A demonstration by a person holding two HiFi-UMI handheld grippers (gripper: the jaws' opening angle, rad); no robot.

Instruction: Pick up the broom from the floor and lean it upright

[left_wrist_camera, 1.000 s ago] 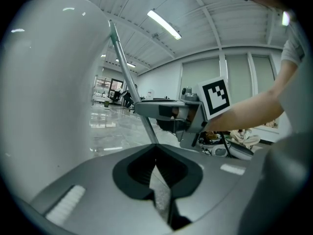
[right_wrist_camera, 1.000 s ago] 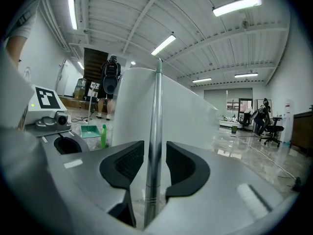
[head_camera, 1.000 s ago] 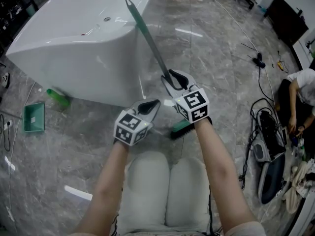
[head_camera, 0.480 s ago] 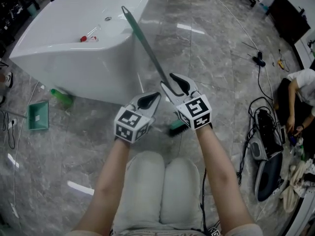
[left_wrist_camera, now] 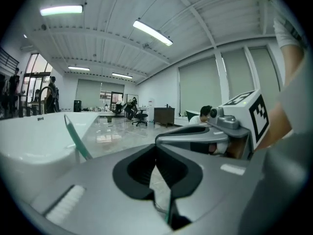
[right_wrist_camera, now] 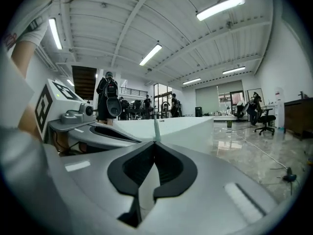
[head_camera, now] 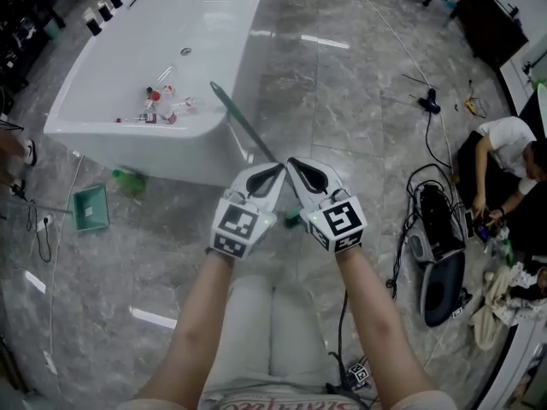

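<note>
The broom leans on the white bathtub's near end. Its green handle [head_camera: 244,122] slants up to the rim, and its head [head_camera: 293,219] rests on the floor, mostly hidden behind my grippers. Both grippers hang side by side above the lower handle and touch nothing. My left gripper [head_camera: 275,175] is shut and empty; in the left gripper view [left_wrist_camera: 157,146] the handle [left_wrist_camera: 76,138] stands off to the left. My right gripper [head_camera: 295,167] has just been closing and is shut with nothing between its jaws. In the right gripper view [right_wrist_camera: 155,143] the handle tip [right_wrist_camera: 156,129] shows beyond the jaw tips.
The bathtub [head_camera: 102,131] holds several small items [head_camera: 158,101]. A green dustpan [head_camera: 90,207] and a green bottle [head_camera: 128,179] lie on the marble floor at the left. At the right a person [head_camera: 504,143] sits among cables and a dark machine [head_camera: 444,272].
Both grippers have risen toward the head camera. The right jaws, open around the broom handle before, have come off it and shut. The broom stays leaning on the tub.
</note>
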